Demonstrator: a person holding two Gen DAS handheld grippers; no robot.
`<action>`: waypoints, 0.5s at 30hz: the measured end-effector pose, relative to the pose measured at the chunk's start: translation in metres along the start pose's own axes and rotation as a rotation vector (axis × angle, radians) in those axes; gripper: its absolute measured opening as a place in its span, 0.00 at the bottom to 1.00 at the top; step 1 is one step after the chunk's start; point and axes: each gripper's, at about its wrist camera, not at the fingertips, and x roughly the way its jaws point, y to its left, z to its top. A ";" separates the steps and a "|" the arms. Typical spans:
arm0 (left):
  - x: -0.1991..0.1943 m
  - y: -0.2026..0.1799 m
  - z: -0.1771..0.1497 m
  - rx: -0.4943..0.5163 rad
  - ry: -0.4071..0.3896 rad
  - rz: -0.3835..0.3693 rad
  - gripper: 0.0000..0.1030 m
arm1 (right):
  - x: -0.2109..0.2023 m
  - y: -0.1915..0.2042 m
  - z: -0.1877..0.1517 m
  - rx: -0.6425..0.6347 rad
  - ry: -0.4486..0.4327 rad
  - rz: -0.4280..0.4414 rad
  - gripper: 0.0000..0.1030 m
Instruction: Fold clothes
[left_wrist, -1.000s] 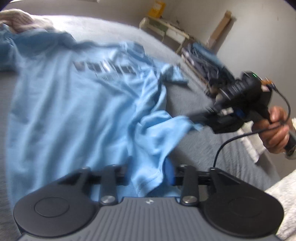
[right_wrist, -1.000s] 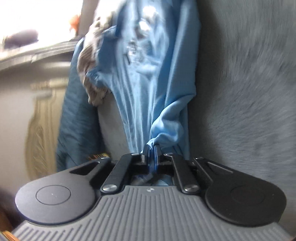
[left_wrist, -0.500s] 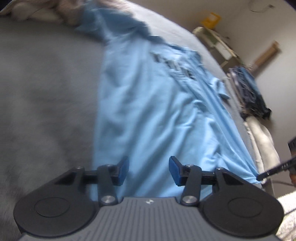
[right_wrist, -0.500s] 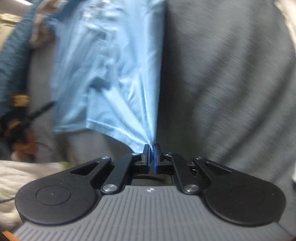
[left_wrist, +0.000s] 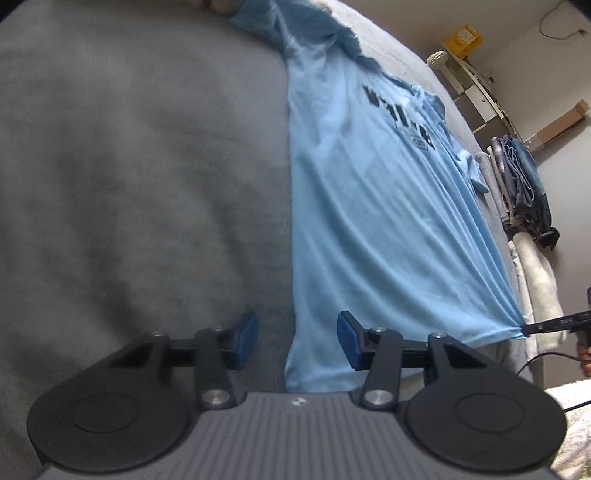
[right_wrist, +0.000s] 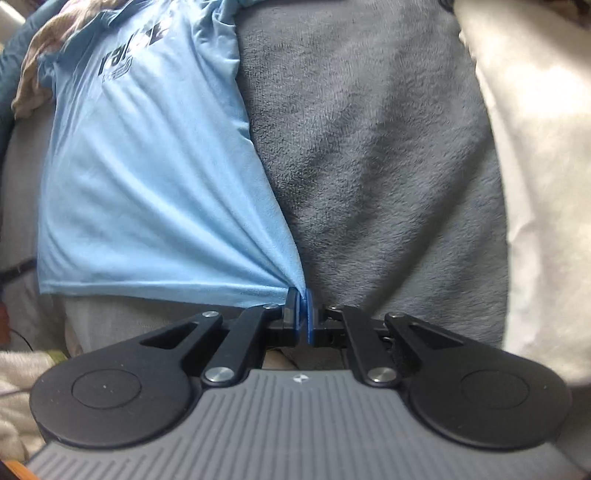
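A light blue T-shirt with dark lettering lies stretched lengthwise on a grey blanket. My left gripper is open; the shirt's near left hem corner lies between its blue pads without being held. My right gripper is shut on the shirt's other hem corner, and the shirt pulls taut from it toward the collar. In the left wrist view the right gripper's tips pinch that corner at the far right.
A pile of folded dark clothes sits beyond the bed's right edge, with a shelf against the wall. A white cover lies right of the blanket. Patterned fabric is bunched near the collar.
The crumpled shirt has been pulled out flat and long. My right gripper drew its hem corner back; my left gripper swung over to the opposite hem corner, staying open.
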 end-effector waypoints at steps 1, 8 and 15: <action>0.001 0.002 -0.003 -0.005 0.003 -0.007 0.47 | 0.001 -0.002 0.000 0.002 -0.002 -0.007 0.02; 0.009 -0.004 -0.012 0.019 -0.001 -0.031 0.46 | 0.006 -0.010 0.001 0.041 -0.006 0.009 0.02; -0.011 -0.008 -0.010 -0.007 -0.065 -0.020 0.10 | 0.008 -0.017 0.001 0.068 -0.016 0.014 0.02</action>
